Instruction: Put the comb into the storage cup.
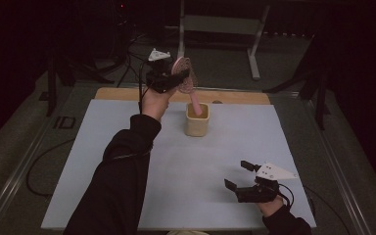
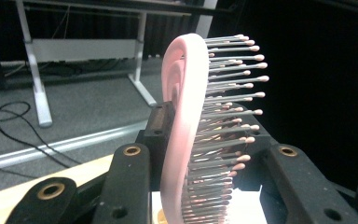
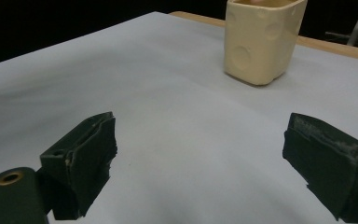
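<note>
The room is dark around a table (image 1: 78, 161) covered with a pale grey-white sheet; a wooden strip shows along its far edge, and behind it stand grey floor, cables and the legs of a metal frame (image 1: 254, 49).

Nearest to the person, at the right front corner of the sheet, the right gripper (image 1: 239, 176) rests low over the table; its 2 jaws stand wide apart with nothing between them, and in the right gripper view the bare sheet lies between the 2 dark pads (image 3: 93, 154).

Farther away, near the middle of the far side, stands a cream cup (image 1: 197, 120) with round dimples on its walls; it is upright and well apart from the right gripper.

Above and just left of the cup, the left gripper (image 1: 169, 78) is clenched on a pink hairbrush (image 1: 185, 77); the jaws press on the bristle head, and the pink handle points down into the mouth of the cup.
</note>
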Tool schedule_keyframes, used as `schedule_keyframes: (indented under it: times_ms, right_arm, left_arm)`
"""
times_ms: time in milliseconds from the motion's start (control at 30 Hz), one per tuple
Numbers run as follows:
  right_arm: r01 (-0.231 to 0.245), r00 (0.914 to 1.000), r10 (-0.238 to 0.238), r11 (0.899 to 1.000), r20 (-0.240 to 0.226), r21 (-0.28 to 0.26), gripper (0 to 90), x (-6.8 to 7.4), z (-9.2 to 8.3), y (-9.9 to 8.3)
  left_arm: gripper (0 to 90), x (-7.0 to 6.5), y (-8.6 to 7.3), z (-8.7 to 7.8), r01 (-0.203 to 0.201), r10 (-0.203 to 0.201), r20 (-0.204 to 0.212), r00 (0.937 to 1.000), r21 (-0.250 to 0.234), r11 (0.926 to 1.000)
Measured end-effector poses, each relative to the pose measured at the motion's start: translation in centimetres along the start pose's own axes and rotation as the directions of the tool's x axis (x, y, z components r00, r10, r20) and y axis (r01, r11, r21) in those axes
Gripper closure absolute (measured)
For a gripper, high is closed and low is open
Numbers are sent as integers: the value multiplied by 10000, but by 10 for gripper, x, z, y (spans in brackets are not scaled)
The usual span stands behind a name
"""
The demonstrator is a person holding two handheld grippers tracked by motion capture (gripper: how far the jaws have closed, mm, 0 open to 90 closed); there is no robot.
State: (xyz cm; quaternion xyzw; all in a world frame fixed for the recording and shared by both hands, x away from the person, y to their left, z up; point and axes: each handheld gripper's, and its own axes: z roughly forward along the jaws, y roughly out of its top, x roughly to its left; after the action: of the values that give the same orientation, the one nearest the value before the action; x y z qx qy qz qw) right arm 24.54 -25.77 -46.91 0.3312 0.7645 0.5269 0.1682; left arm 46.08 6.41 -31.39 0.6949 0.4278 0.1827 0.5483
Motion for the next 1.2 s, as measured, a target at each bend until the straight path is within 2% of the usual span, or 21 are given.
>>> schedule_keyframes:
  times_ms: [300,467,867,1000,1200]
  right_arm:
    - [-2,10000,2,10000,10,-24,91,-1,0,0]
    - [4,10000,-4,10000,3,-17,91,-1,0,0]
    - [-5,10000,5,10000,-2,-47,91,-1,-1,0]
    - [-12,10000,12,10000,-17,-63,91,-1,-1,0]
    - [-9,10000,9,10000,-23,-76,91,-1,-1,0]
  left_arm:
    - [660,2,-9,7,163,-163,10,9999,-25,9999]
    - [659,5,-15,12,242,-243,124,9996,66,9997]
    - [660,12,-30,25,437,-437,1,9990,322,9985]
    - [659,11,-34,28,386,-385,-44,9992,379,9985]
    - [659,14,-41,34,574,-574,-14,9984,502,9971]
